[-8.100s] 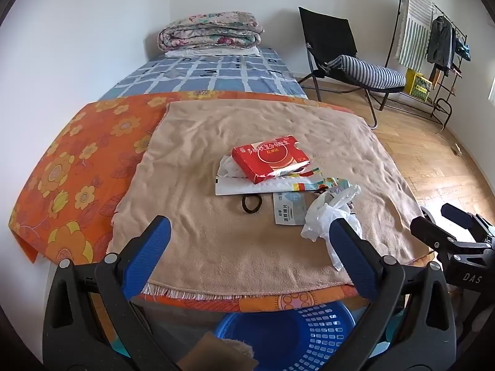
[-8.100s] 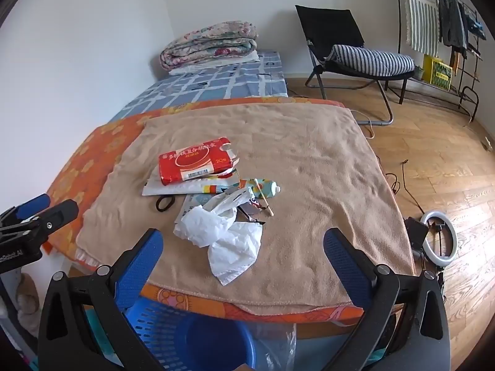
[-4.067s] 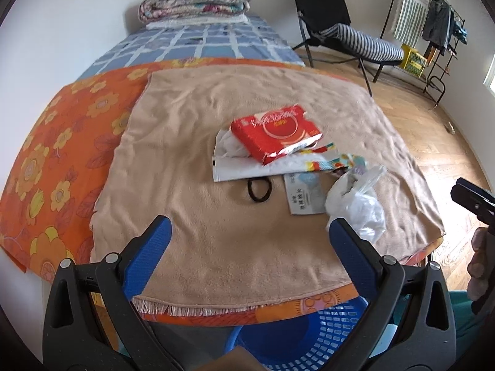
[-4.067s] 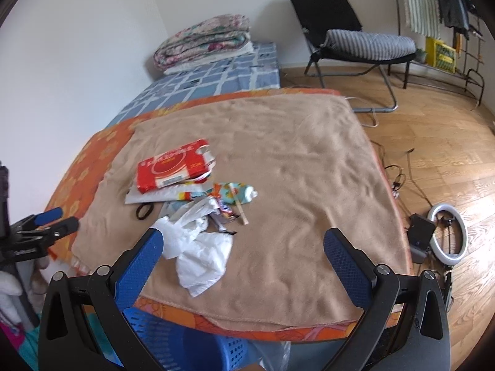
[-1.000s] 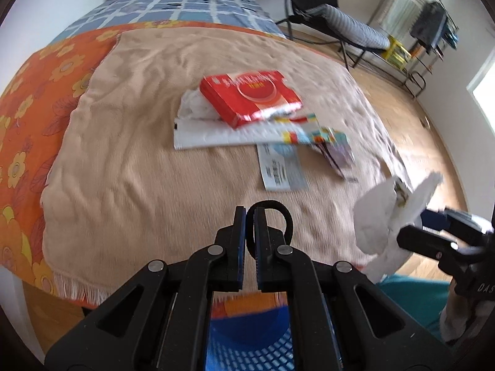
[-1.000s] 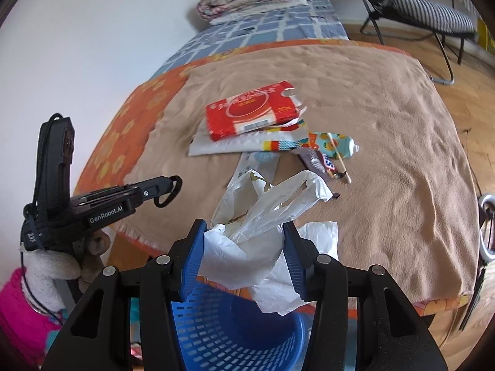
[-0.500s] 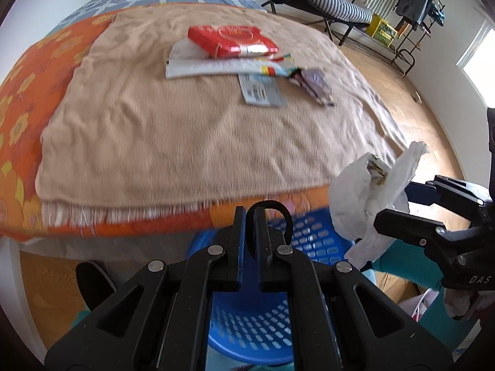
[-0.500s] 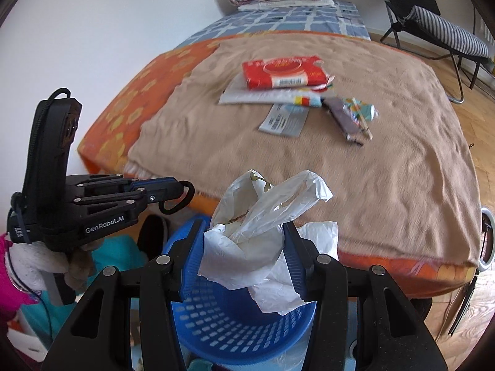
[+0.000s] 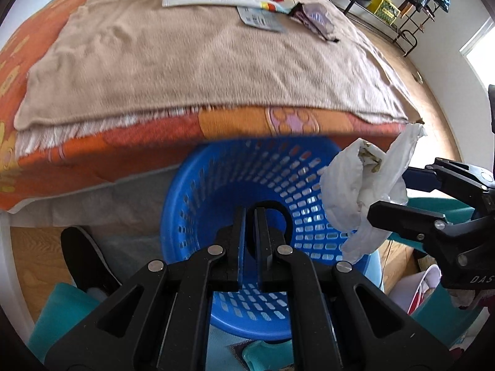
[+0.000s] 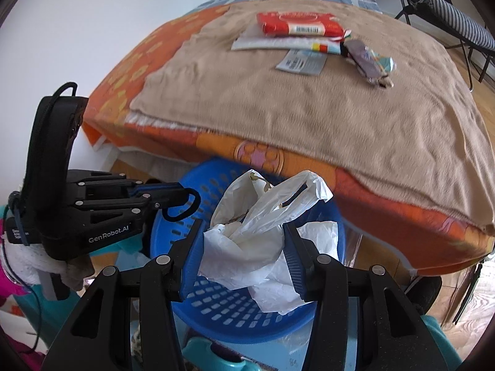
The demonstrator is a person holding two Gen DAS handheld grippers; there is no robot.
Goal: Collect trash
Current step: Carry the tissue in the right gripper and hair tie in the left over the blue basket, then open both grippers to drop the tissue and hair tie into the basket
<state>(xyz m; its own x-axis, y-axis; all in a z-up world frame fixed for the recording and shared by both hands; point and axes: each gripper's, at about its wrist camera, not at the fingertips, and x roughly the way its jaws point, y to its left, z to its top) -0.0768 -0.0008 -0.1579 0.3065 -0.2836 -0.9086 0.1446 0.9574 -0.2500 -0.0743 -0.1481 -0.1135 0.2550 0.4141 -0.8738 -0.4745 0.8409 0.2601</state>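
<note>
Both of your claws are loaded and positioned over the blue basket (image 9: 198,204), which sits on the floor just below the bed edge, at lower centre of both views.

Left claw (image 9: 250,216): the jaws stand nearly together, pinching a black hair tie (image 9: 280,213). Its loop projects past the fingertips directly above the basket opening. In the right wrist view the same claw (image 10: 173,199) enters from the left of the frame, level with the basket rim (image 10: 167,232).

Right claw (image 10: 244,247): the jaws are partly closed on a crumpled white plastic bag (image 10: 263,216). The bag bulges above the blue pads and hangs below them into the basket mouth. It appears to contain some scraps, though blur makes the contents uncertain.

Both items are held above the opening so that, once you release them, they should fall inside rather than onto the floor.

Remaining trash lies on the tan blanket (image 10: 309,99), in the upper part of both frames:
- red packet (image 10: 298,23);
- flat white envelope (image 10: 278,42) beneath it;
- grey label card (image 10: 301,61);
- small crumpled wrappers (image 10: 369,60) to the right.

The task is judged to be at an early stage.
</note>
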